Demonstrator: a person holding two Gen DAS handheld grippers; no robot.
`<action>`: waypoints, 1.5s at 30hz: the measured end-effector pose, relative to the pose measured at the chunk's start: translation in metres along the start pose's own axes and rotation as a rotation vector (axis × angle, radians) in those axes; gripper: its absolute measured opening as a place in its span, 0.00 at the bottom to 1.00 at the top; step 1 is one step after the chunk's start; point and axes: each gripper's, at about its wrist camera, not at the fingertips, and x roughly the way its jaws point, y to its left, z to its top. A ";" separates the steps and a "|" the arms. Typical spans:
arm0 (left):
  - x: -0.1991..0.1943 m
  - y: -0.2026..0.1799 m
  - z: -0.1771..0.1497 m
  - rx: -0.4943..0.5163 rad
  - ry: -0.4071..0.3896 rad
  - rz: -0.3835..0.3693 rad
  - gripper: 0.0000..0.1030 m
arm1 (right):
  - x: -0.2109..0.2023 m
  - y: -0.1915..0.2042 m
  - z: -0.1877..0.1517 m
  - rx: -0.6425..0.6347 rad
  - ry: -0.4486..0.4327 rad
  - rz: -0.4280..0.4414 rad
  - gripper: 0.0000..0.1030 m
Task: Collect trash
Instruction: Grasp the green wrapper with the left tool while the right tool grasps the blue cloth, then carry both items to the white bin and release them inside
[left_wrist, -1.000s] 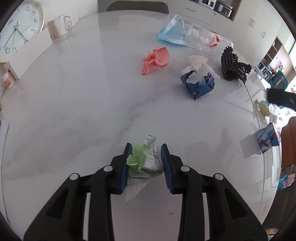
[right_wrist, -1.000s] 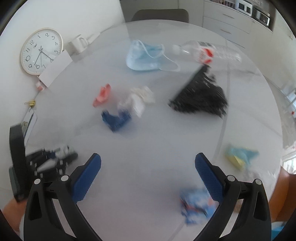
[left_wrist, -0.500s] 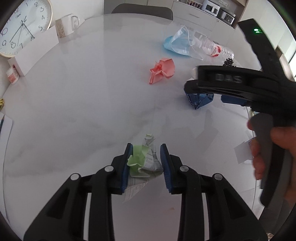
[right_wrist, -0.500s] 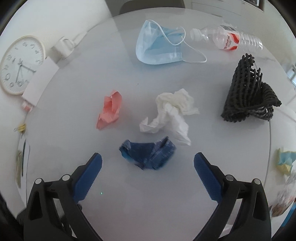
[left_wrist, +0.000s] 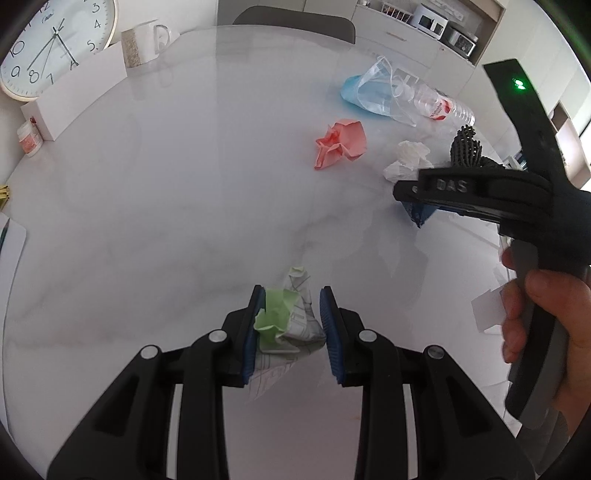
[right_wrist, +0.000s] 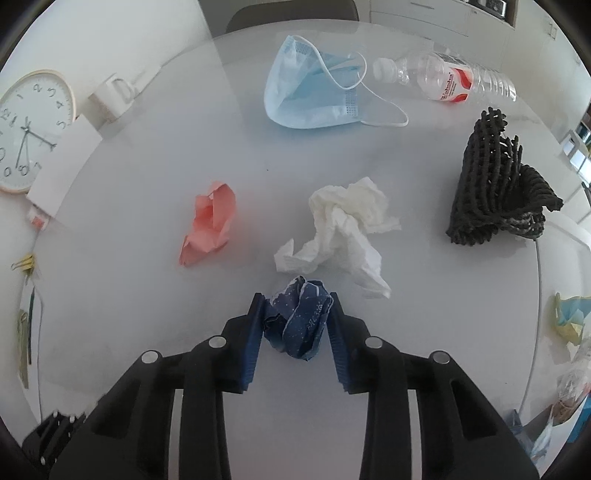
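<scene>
Two pieces of trash are gripped at this moment, one in each tool. A crumpled green and white paper wad (left_wrist: 287, 319) is clamped between the jaws of the left gripper (left_wrist: 290, 330), just above the white marbled bench (left_wrist: 166, 206); whether its loose lower corner touches the surface cannot be told. The jaws of the right gripper (right_wrist: 295, 326) have just been closing, and a crumpled dark blue paper (right_wrist: 300, 323) is now pinched between them, both pads being pressed against its sides. In the left wrist view this second tool is seen side-on, held by the right hand (left_wrist: 535, 332), with the blue scrap peeking out beneath it.

No bin or bag is seen in either view, so nothing can be counted as disposed of yet; the task is judged to be at an early stage, with two items secured but not delivered. Much is left on the bench: a crumpled pink paper (right_wrist: 210, 223), a white tissue (right_wrist: 343, 225) lying just beyond the blue scrap, a blue face mask (right_wrist: 310, 98) and a clear plastic bottle (right_wrist: 443, 79) farther back. A black knitted piece (right_wrist: 495, 184) stands to the right; whether it counts as trash cannot be told. More scraps are glimpsed at the right edge (right_wrist: 570, 317).
</scene>
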 end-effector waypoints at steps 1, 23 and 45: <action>-0.002 -0.001 0.000 0.003 -0.003 -0.002 0.29 | -0.006 -0.002 -0.002 -0.010 -0.004 0.007 0.33; -0.119 -0.159 -0.079 0.242 0.028 -0.110 0.30 | -0.198 -0.156 -0.150 -0.183 -0.012 0.042 0.34; -0.117 -0.377 -0.210 0.365 0.161 -0.187 0.29 | -0.241 -0.293 -0.310 -0.301 0.123 0.074 0.36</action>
